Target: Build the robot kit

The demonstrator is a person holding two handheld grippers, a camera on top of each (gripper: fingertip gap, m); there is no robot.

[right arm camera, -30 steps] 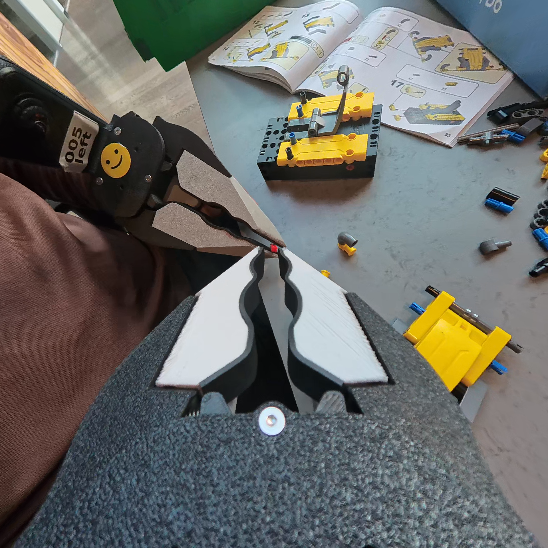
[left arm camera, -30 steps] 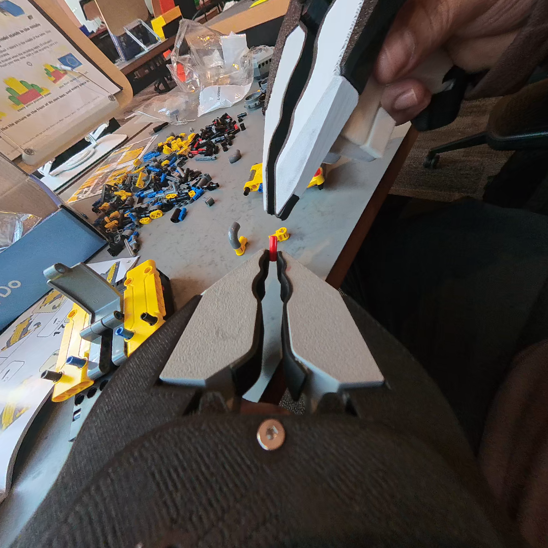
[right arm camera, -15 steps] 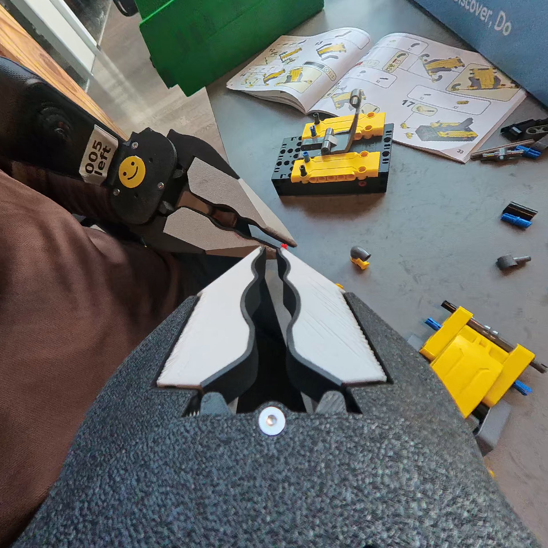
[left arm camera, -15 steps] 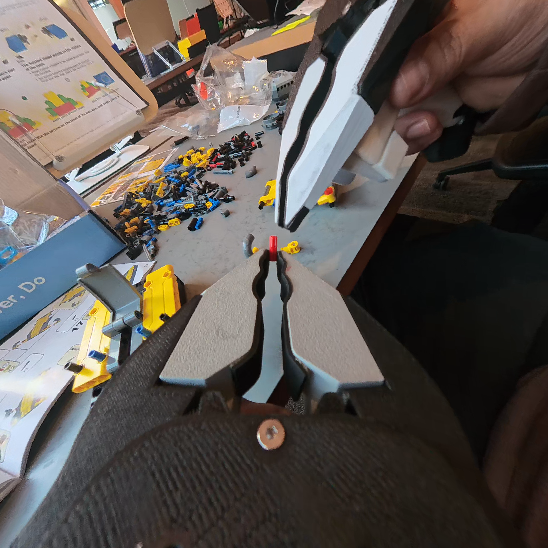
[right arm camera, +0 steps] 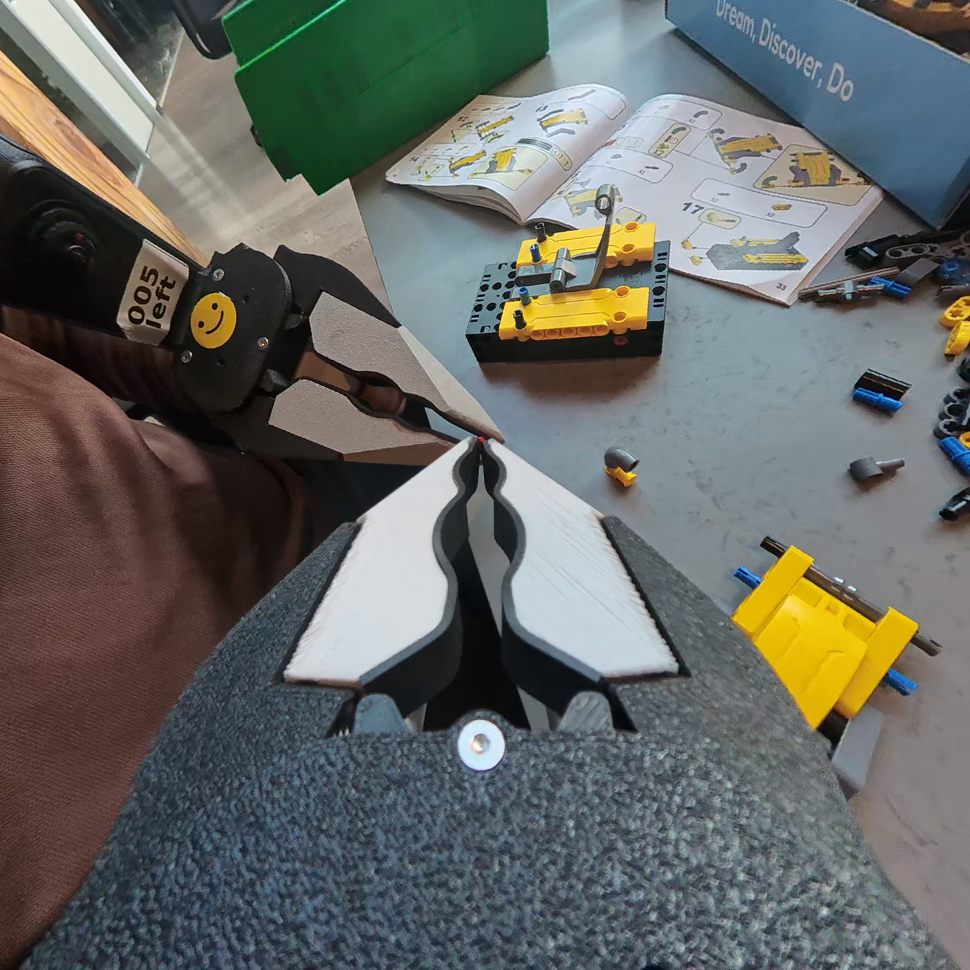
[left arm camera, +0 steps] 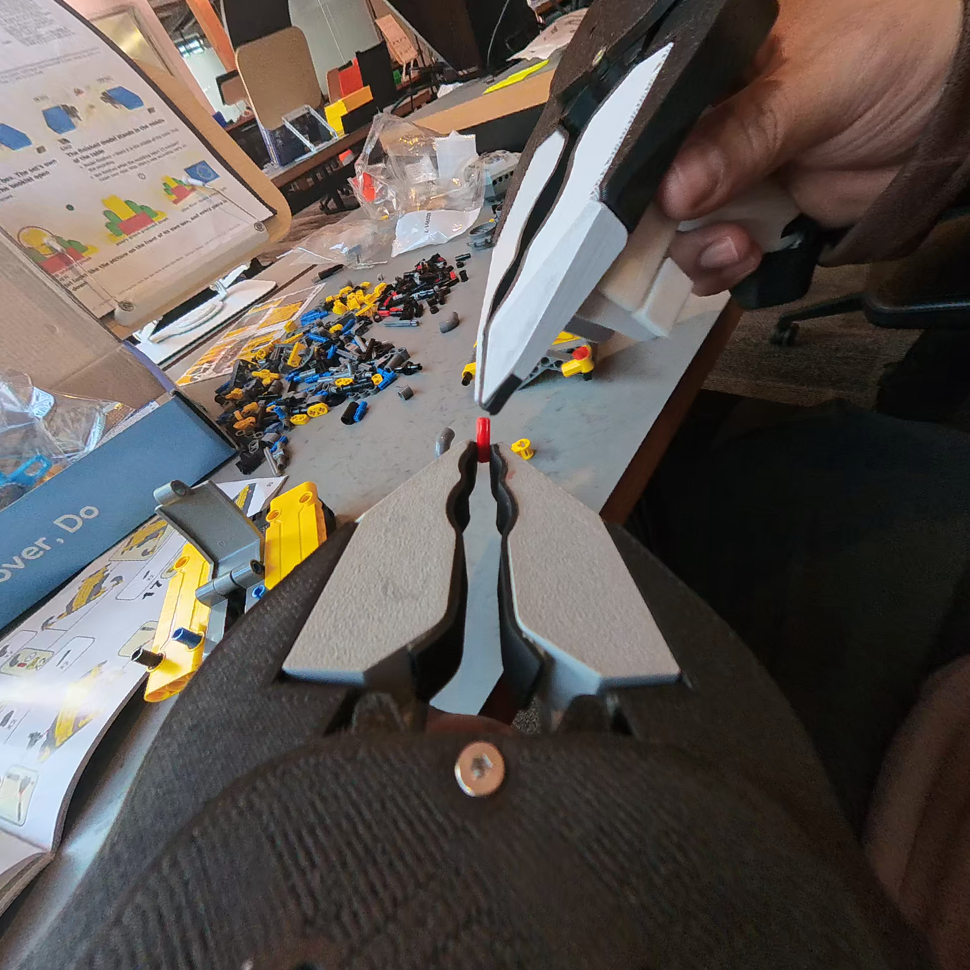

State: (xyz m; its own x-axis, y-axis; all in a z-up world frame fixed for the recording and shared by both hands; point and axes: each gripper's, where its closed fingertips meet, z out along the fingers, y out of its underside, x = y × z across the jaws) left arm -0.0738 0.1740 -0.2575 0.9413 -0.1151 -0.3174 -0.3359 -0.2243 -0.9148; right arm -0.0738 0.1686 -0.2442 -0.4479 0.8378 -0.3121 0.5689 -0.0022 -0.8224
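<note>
The left gripper pinches a small red piece at its fingertips, held up off the bench's near edge so the piece stands exposed. The right gripper, closed and empty, points its tip just above the piece. Loose pieces lie heaped toward the far edge.

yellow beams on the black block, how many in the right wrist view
2: one yellow beam along the far side of the black block, another yellow beam along the near side. None seems hidden.
</note>
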